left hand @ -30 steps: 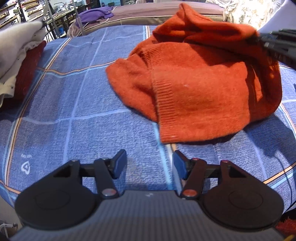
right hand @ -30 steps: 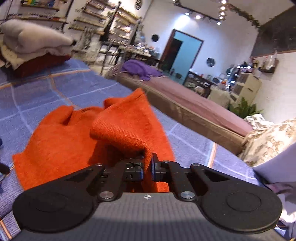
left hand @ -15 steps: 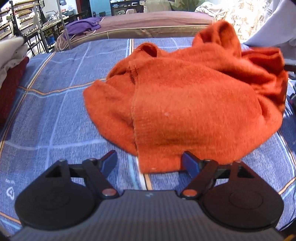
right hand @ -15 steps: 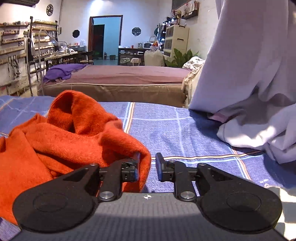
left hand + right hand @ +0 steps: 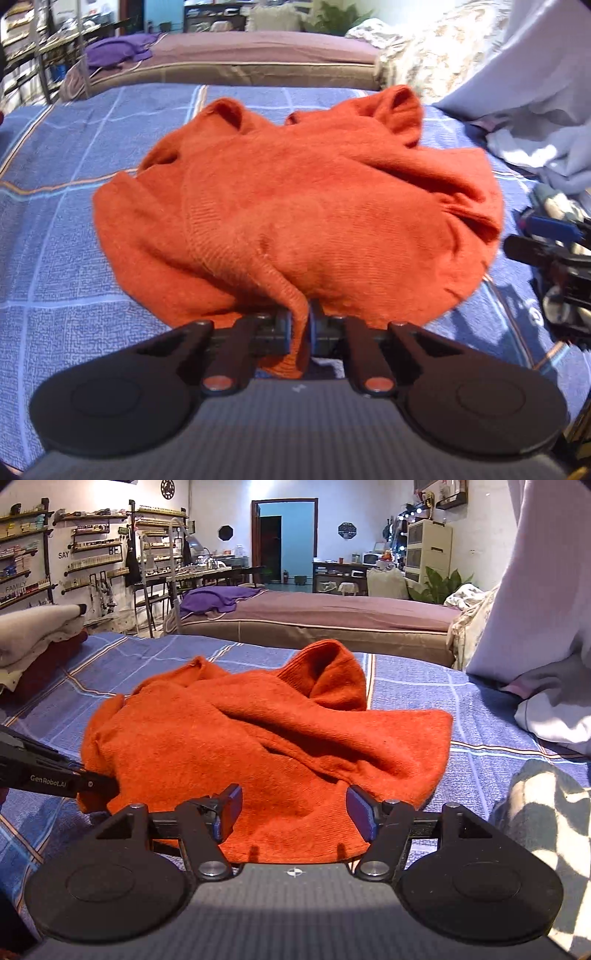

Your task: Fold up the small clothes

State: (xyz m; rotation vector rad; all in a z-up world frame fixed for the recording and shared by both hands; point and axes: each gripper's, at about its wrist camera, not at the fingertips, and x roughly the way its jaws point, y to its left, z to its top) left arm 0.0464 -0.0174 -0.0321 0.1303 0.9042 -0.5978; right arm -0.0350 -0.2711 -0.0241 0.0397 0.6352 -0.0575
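An orange knit sweater [image 5: 303, 206] lies crumpled on the blue checked bed cover [image 5: 74, 258]. My left gripper [image 5: 300, 325] is shut on the sweater's near ribbed hem, which bunches up between the fingers. My right gripper [image 5: 295, 812] is open, its jaws spread wide over the sweater's [image 5: 266, 746] near edge, holding nothing. The left gripper's body also shows at the left edge of the right wrist view [image 5: 55, 775], touching the sweater's left side. The right gripper's body shows at the right of the left wrist view [image 5: 554, 258].
A stack of folded white and red cloth [image 5: 33, 646] sits far left on the bed. A pale lilac sheet pile [image 5: 546, 646] rises at the right. A checked cloth [image 5: 546, 812] lies near right. A brown mattress [image 5: 314, 616] with a purple garment lies behind.
My left gripper moved forward and closed on the sweater's hem. My right gripper let go of the sweater, opened wide and drew back to its near edge.
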